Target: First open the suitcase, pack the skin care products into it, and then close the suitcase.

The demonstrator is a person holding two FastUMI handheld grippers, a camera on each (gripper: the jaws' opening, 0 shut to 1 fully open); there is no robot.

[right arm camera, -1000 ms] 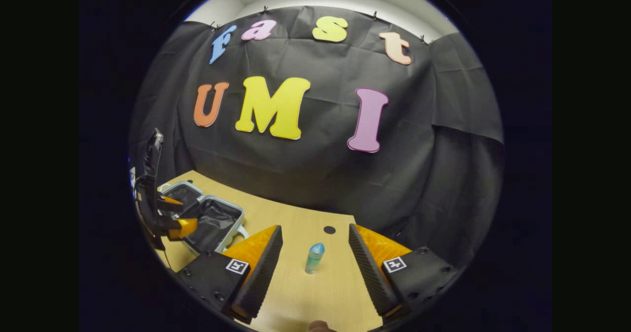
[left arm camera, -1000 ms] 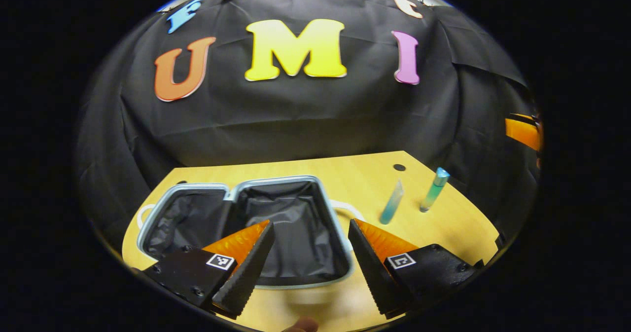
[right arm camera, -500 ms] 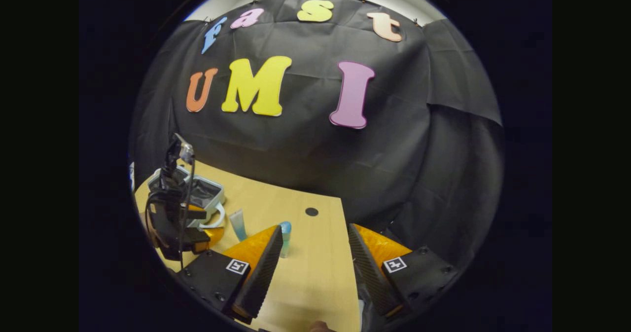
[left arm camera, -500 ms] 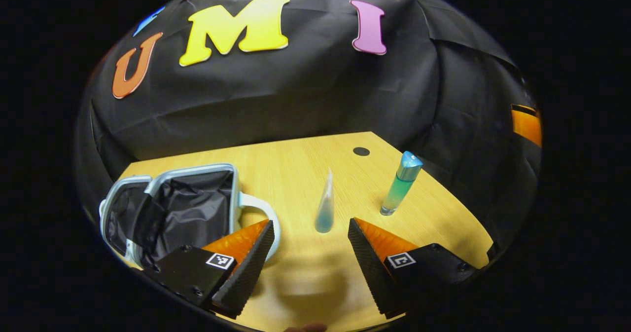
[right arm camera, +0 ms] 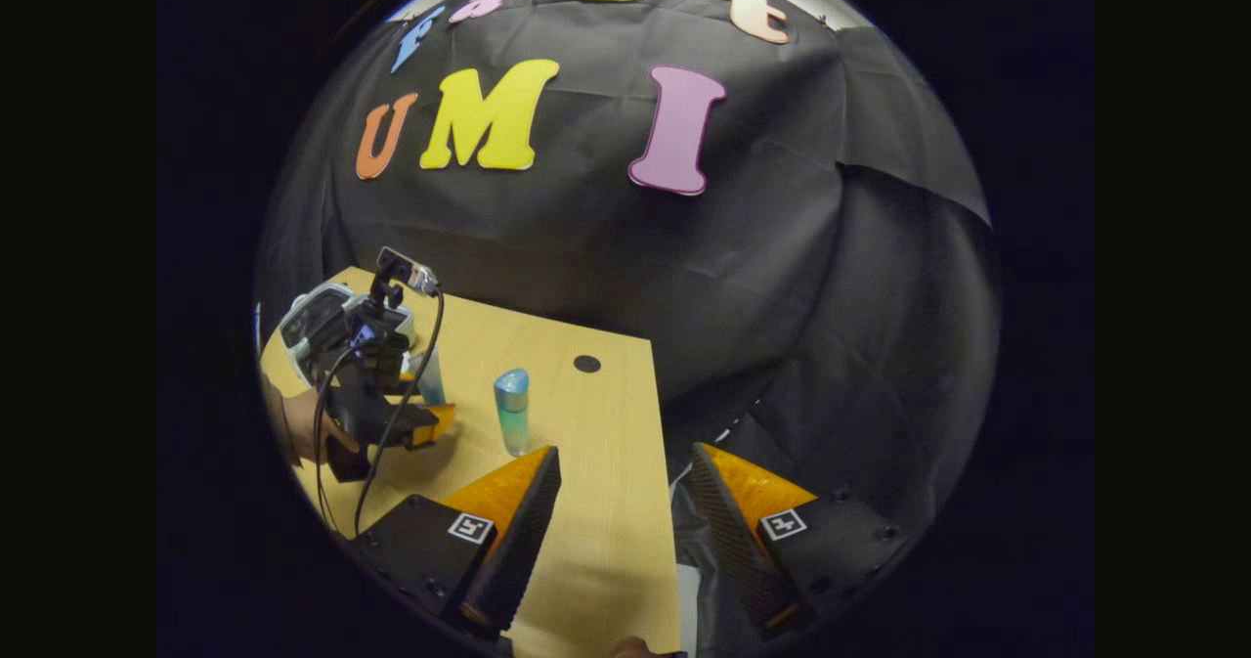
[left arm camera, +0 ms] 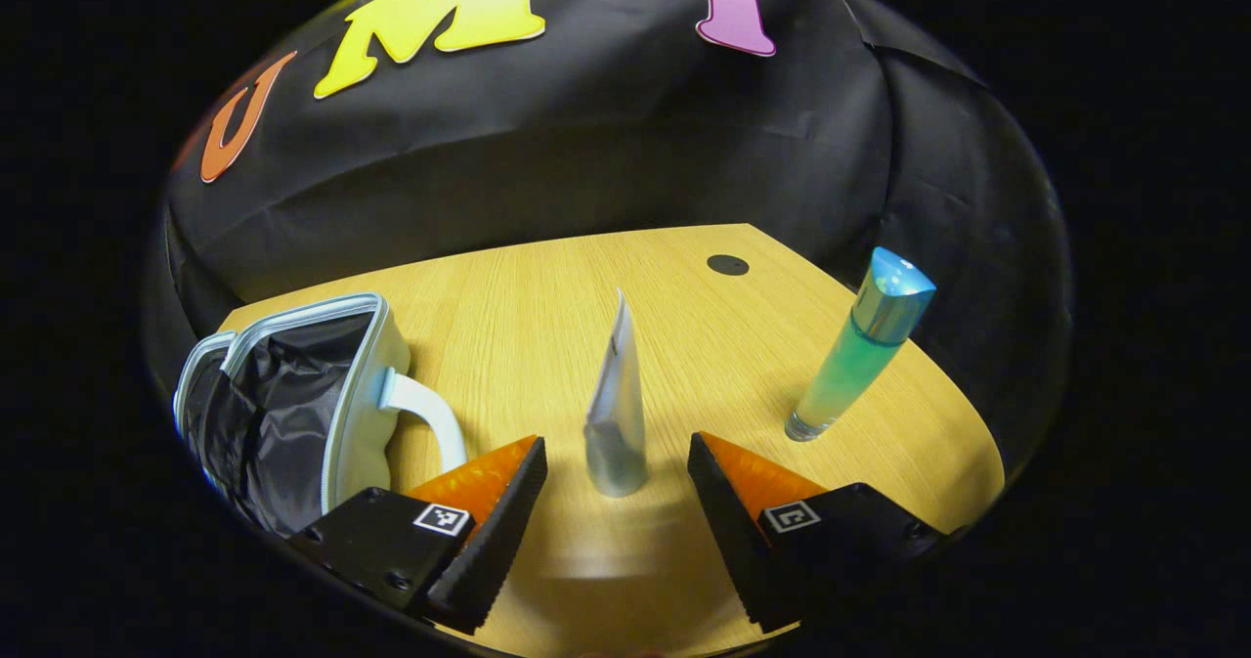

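The pale suitcase (left arm camera: 357, 384) lies open at the table's left, its black lining showing; it also shows as the suitcase (right arm camera: 313, 311). A silvery tube (left arm camera: 616, 414) stands on its cap just ahead of my left gripper (left arm camera: 616, 453), which is open, one finger on either side of the tube's base and neither touching it. A teal bottle (left arm camera: 860, 350) with a blue cap stands upright to the right. In the right gripper view, my right gripper (right arm camera: 623, 458) is open and holds nothing, hanging over the table's right edge. The bottle (right arm camera: 511, 409) stands ahead and to its left.
The wooden table (left arm camera: 547, 286) has a small dark hole (left arm camera: 728, 265) near its far right corner. The suitcase's white handle (left arm camera: 430, 423) juts toward my left gripper. In the right gripper view, a hand (right arm camera: 293, 423) holds the left gripper (right arm camera: 376, 384), cable trailing, in front of the tube (right arm camera: 430, 376).
My left gripper swung right from over the open suitcase and closed in on the tube. My right gripper drew back to the right, away from the bottle, to the table's edge.
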